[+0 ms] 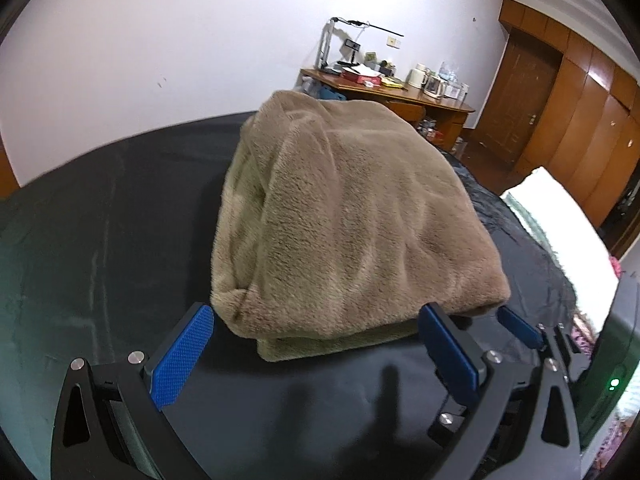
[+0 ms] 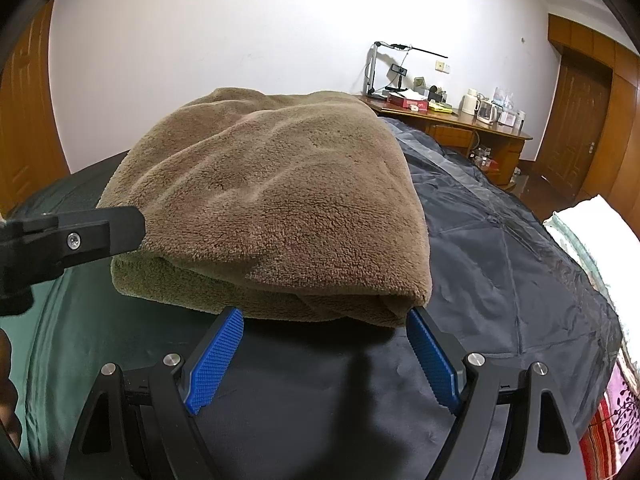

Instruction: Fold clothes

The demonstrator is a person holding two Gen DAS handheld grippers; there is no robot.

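While the left gripper (image 1: 316, 316) is sitting at the near left of the fuzzy brown garment (image 1: 340, 216), its blue pads (image 1: 182, 356) are spread wide with nothing squeezed between them. That folded garment is lying in the middle of the dark sheet (image 1: 100, 220) on the bed. Just to the right, the right gripper (image 2: 326, 314) is pointing at the near edge of the garment, jaws apart and gripping nothing. Far right, a wooden desk (image 2: 476, 130) is standing by the white wall (image 2: 240, 32).
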